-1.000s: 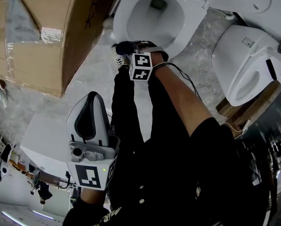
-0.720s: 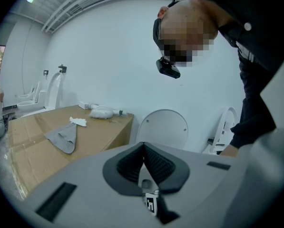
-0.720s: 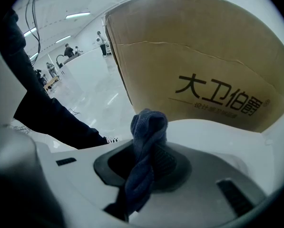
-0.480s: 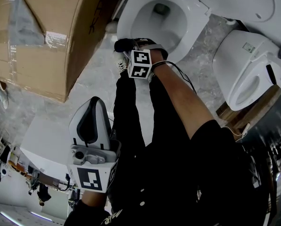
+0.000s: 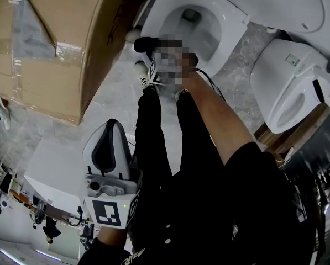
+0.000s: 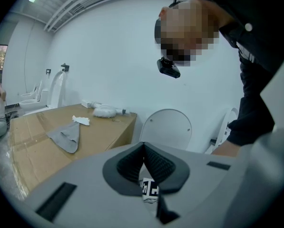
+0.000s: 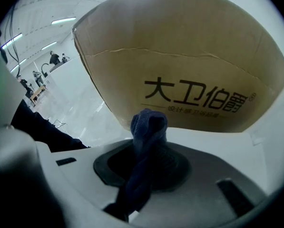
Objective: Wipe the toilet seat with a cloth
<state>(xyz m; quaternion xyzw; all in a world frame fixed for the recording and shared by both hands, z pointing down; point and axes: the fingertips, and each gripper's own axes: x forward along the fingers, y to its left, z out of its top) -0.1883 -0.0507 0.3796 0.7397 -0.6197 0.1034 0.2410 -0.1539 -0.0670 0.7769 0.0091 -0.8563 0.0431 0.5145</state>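
cardboard box (image 5: 43, 48) at far left, standing on the grey floor (image 5: 112, 93). left tool (image 6: 143, 145) sits low by the person's left side. in the left gripper view its jaws are together with nothing between them. beyond them a grey rag (image 6: 65, 137) lies on the box top, and a raised toilet lid (image 6: 166, 129) stands just beside the box. centre: right arm (image 5: 214, 120) reaches forward, and the right tool (image 7: 150, 148) is clamped on the dark blue cloth (image 7: 149, 122), with a wad of it sticking out past the jaw tips. in the head view the cloth is at the front-left edge of the toilet seat (image 5: 153, 21), between box and bowl; contact with the seat cannot be confirmed. second toilet (image 5: 289, 76) at right, apart from the first.
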